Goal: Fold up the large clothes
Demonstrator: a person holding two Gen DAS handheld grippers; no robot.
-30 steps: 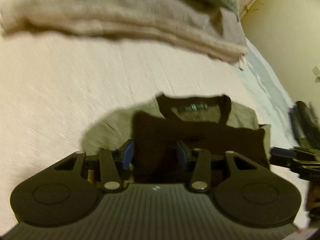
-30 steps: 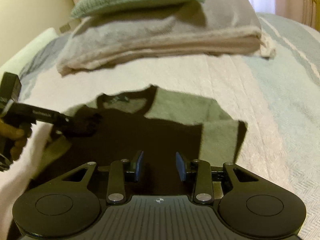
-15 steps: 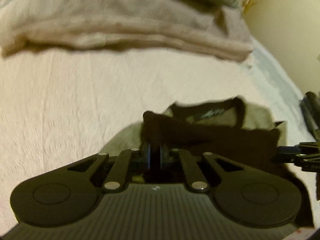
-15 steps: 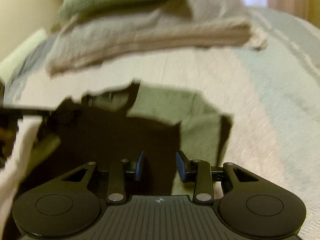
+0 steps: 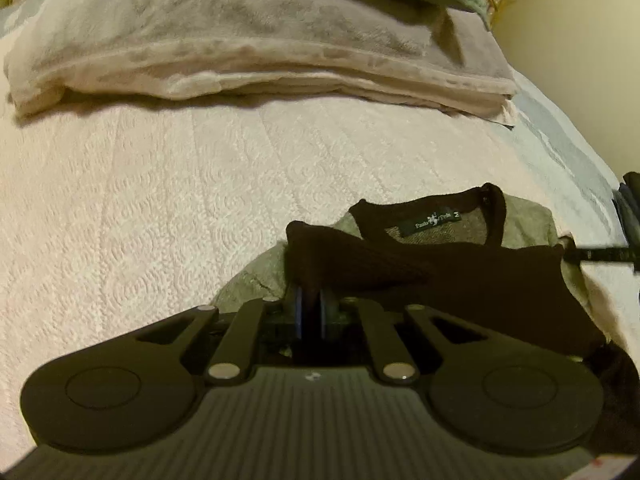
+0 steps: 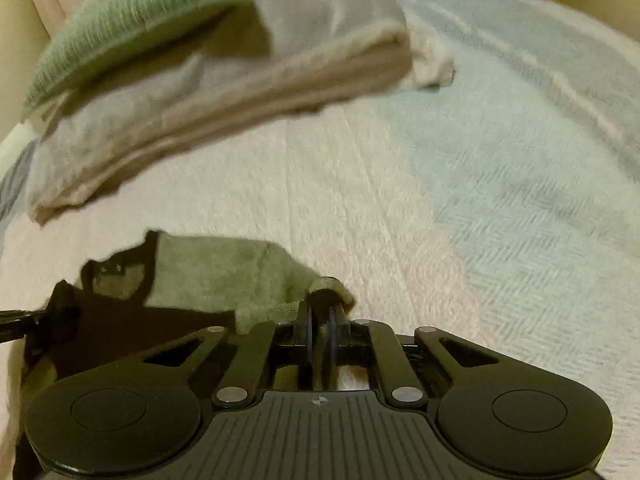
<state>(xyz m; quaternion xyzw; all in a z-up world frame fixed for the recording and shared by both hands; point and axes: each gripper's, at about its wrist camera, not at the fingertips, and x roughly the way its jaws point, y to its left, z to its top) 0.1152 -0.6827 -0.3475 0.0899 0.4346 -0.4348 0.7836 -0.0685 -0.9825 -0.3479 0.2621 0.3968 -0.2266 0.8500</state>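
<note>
my left gripper point(image 5: 310, 312) has its blue pads pressed together on a dark ribbed fold of the sweater point(image 5: 440, 276), and the cloth rises out of the pinch and drapes off to the right. my right gripper point(image 6: 320, 322) is clamped too, its fingers nipping a bunched corner of the sweater's grey-green part point(image 6: 224, 276) where the knit puckers into a small knob just ahead of the tips.

the sweater lies on the bedspread point(image 5: 160, 200), close in front of both my tools. it is dark brown or black over a grey-green body, with a dark neckband and a small dark neck label point(image 5: 436, 220) bearing pale lettering too small for me to read. the dark layer is folded over the lighter one and sits between my two grips.

in the right wrist view, the tip of my left tool reaches in from the left edge and touches the dark cloth. the bedspread is pale pink with a woven texture under the sweater, and turns to pale green bands further right point(image 6: 520, 160).

well beyond the sweater sits a folded beige blanket point(image 5: 260, 48), thick and soft, with a green knitted piece point(image 6: 132, 12) resting on top of it. a cream wall point(image 5: 580, 60) stands at the far right of the left wrist view.
</note>
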